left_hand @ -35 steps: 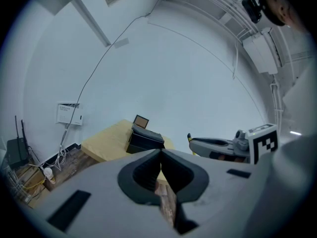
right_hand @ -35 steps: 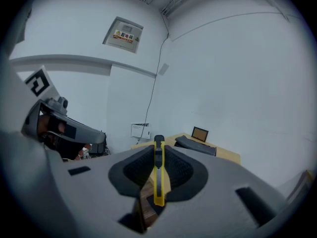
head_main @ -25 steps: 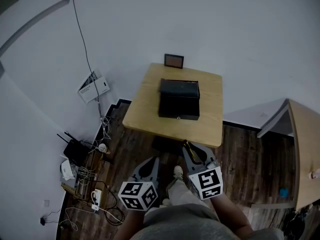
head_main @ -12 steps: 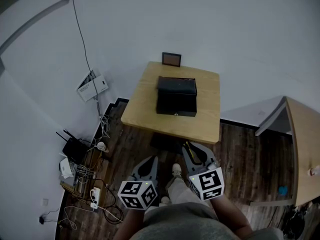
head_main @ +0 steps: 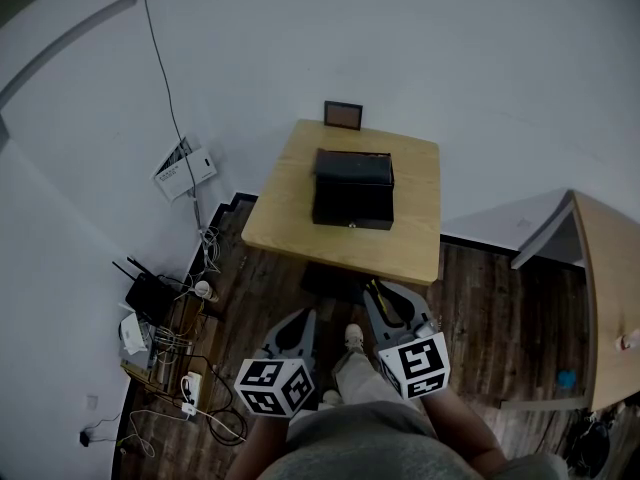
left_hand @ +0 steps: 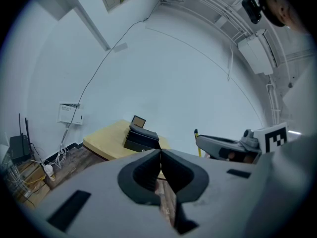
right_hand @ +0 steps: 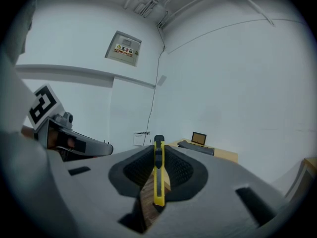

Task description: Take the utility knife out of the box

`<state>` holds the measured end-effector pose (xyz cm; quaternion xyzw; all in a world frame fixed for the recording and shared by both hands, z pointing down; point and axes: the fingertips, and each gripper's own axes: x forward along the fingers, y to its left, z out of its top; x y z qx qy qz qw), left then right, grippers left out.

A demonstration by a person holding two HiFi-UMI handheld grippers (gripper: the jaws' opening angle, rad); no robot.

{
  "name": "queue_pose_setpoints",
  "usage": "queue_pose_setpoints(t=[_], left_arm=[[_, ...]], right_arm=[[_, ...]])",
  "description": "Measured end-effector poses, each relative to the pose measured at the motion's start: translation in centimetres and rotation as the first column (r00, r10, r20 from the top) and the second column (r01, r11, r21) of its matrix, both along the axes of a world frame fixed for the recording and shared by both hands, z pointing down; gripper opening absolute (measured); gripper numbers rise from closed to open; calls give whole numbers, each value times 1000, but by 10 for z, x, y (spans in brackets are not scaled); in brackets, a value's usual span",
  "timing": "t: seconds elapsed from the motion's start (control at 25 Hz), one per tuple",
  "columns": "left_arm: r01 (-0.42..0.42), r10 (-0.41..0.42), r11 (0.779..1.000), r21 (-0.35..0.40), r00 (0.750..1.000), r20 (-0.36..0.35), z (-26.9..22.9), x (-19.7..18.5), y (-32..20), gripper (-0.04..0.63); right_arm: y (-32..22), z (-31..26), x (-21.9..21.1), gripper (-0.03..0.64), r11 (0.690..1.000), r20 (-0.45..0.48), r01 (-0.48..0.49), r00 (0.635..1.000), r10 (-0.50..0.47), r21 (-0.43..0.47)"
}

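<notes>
Right gripper view showed the utility knife (right_hand: 158, 182) standing on edge between the jaws of the right gripper (right_hand: 158, 150). The pads were closed on its yellow body and its dark tip poked out ahead of them. In the left gripper view, the left gripper (left_hand: 160, 156) had its jaws shut together with nothing between them.

Very little had changed over the last second. In the head view both grippers sat at almost the same spot low in the frame, side by side above the wooden floor (head_main: 480, 298). The grip on the knife had not loosened. The only shift was in the background: the desk (head_main: 415, 230) and the black box (head_main: 352, 190) on it had slid slightly up and to the left. That read more as a small nod of the head camera than as any move of the hands.

The box sat in the middle of the desk, well apart from both grippers. Its lid looked down, with a small picture frame (head_main: 343, 115) behind it against the wall.

For the task, this suggested the main step was already done. The knife was out of the box and held clear of the desk by the right gripper. What seemed left was to hold steady or set the knife down somewhere. Nothing in the views showed where.
</notes>
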<state>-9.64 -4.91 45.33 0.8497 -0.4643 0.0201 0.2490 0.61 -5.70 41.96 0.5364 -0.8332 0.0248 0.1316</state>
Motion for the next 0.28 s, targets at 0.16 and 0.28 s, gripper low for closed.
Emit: queue_pose_setpoints(t=[0.16, 0.28], left_arm=[[-2, 2, 1000, -1, 1000, 2, 1, -1, -2, 3], [-4, 4, 1000, -1, 1000, 4, 1, 0, -4, 3]], right_arm=[[-1, 0, -2, 55, 1000, -2, 6, 1000, -6, 2], [-3, 0, -2, 54, 1000, -6, 6, 1000, -6, 5]])
